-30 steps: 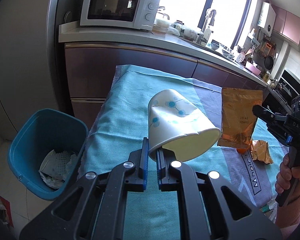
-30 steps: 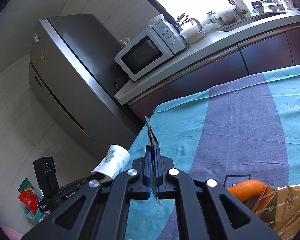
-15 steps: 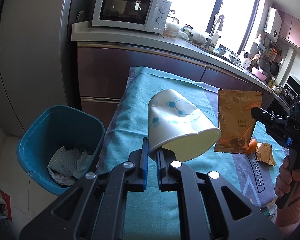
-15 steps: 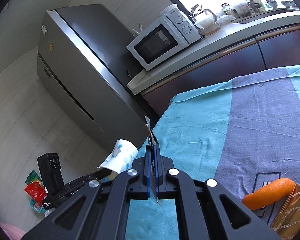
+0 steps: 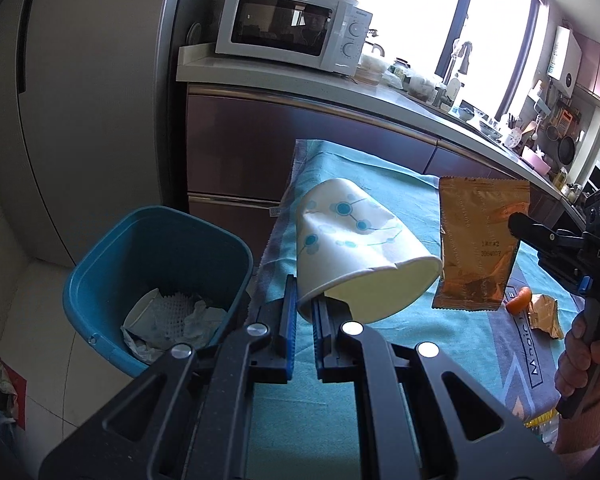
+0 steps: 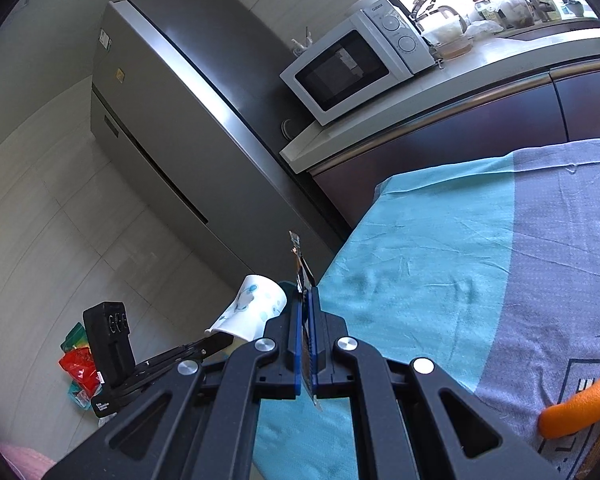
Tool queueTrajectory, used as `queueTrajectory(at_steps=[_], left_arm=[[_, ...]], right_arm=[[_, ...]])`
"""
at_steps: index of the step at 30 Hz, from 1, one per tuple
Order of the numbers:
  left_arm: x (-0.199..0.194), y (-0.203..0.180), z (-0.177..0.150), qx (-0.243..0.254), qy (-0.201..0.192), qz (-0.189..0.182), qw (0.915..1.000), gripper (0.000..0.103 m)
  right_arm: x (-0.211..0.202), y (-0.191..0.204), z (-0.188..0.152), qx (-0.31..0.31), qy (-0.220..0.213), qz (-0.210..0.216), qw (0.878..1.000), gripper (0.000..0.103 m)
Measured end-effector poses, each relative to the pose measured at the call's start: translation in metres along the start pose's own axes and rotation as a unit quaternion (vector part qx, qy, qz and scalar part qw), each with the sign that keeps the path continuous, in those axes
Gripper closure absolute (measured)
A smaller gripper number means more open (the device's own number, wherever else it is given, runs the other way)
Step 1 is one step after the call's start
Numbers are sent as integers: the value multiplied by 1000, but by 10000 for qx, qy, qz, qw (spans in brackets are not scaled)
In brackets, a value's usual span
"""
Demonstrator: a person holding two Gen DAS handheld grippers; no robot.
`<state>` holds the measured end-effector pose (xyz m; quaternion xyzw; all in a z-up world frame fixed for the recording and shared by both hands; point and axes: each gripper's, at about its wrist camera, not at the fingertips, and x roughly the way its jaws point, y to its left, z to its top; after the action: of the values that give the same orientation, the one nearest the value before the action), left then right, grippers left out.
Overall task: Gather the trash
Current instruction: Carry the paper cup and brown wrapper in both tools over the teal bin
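The left gripper (image 5: 304, 304) is angling downward, its blue pads pinching the rim of a crushed white paper cup with blue dots (image 5: 356, 240) above the table edge. The right gripper (image 5: 518, 226), gripped by a hand (image 5: 588, 356), is clamping a flat orange foil wrapper (image 5: 478, 240) just beside the cup. Below left, a blue plastic bin (image 5: 156, 280) is holding crumpled white paper (image 5: 168, 316).

Matt paper cup (image 5: 352, 248), glossy foil wrapper (image 5: 478, 240)
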<state>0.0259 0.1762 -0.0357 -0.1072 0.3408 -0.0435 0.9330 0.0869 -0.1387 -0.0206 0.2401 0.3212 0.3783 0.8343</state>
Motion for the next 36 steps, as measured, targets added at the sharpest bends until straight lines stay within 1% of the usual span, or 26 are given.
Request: queueTrajectory(at_steps=[17,25,36], left_arm=[[-13,48,-3,-386,-52,514,9979,96],[-10,66,-2,-598,7,643,9961,96],[-10,88,-5,-745,5,902,9931,96]], right_arm=[[39,21,9,-131,307,380,9987,101],[58,34,10,-212,468,513,9974,101],[90,51,14,-223,699,699,9949,101]])
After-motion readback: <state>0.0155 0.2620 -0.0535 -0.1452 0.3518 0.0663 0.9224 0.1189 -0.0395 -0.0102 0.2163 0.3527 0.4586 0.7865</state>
